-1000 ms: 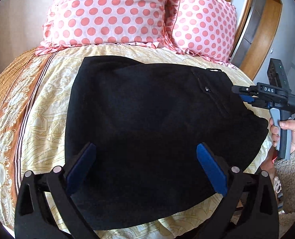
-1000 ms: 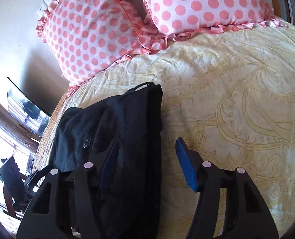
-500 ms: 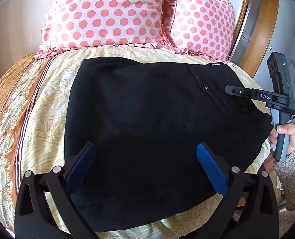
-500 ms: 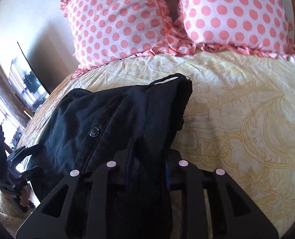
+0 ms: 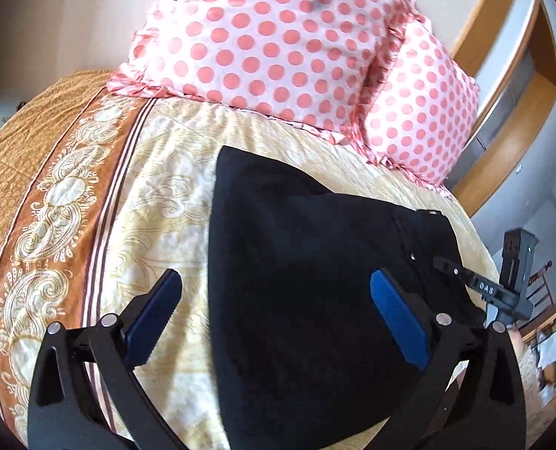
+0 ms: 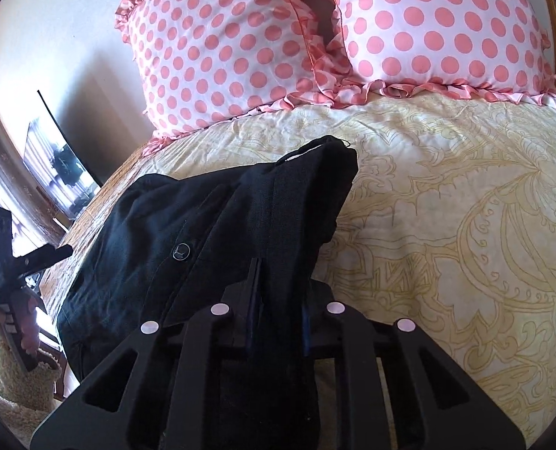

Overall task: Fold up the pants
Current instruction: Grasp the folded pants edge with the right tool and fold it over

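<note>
Pants (image 5: 315, 300), black and folded into a broad dark shape, lie on the cream patterned bedspread (image 5: 158, 195) of the bed, below two pink polka-dot pillows (image 5: 278, 37) propped at the head. An orange-brown paisley border (image 5: 41, 202) runs along the bedspread's left side in the left wrist view.

Left tongs (image 5: 278, 315) hang wide apart above the near part of the pants, blue pads (image 5: 397, 318) bare and holding nothing; one finger stands over the bedspread just beside the cloth's left edge, the other over the black fabric.

Right tongs (image 6: 278, 315) are closed tight on a raised ridge of the pants' fabric, the cloth pinched between the two fingers and bunched up toward a corner (image 6: 334, 150) where a pale strip of lining shows. A round dark button (image 6: 180, 252) sits on the fabric to the left of that ridge. In the left wrist view the right tongs (image 5: 442, 262) appear at the pants' right edge, the tip touching the cloth near a small button; from that side the grip itself is too small to make out.

A dark screen (image 6: 64, 153) stands against the wall beyond the bed's far side in the right wrist view.
</note>
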`<state>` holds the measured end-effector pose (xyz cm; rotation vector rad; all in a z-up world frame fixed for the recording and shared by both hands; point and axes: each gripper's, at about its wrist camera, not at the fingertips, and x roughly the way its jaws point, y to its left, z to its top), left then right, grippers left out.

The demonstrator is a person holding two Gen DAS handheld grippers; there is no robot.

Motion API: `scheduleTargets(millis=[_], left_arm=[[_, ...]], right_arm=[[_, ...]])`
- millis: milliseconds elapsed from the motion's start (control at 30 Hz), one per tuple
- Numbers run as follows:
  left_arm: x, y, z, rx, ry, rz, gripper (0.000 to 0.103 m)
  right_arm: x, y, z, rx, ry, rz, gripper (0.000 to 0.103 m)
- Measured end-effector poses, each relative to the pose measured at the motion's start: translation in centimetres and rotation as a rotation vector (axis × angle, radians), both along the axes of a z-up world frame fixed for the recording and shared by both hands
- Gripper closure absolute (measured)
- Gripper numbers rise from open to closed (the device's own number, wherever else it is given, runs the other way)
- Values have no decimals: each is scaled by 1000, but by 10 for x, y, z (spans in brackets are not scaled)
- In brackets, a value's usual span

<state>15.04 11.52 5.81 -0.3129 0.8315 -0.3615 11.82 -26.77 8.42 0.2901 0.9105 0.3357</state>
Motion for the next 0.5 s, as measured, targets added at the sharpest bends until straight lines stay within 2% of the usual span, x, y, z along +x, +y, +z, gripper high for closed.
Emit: scheduleTargets(millis=[67, 167, 200, 267, 333, 400, 500], left_arm=[[21, 6, -7, -15, 67, -6, 4], [47, 6, -24, -54, 176, -33, 18], [54, 5, -29, -72, 209, -41, 25], [59, 0, -28, -56, 194, -45, 27], [66, -6, -30, -47, 214, -64, 40], [69, -10, -31, -32, 206, -59, 42], [72, -14, -31, 13, 196, -40, 52]], right_arm=[[0, -1, -1, 4, 2, -1, 86], [0, -1, -1, 5, 4, -2, 86], [0, -1, -1, 5, 6, -2, 86], [1, -1, -1, 9, 10, -4, 86], [2, -3, -2, 19, 17, -5, 86], [4, -3, -4, 27, 28, -7, 85], [10, -8, -10, 66, 78, -26, 79]])
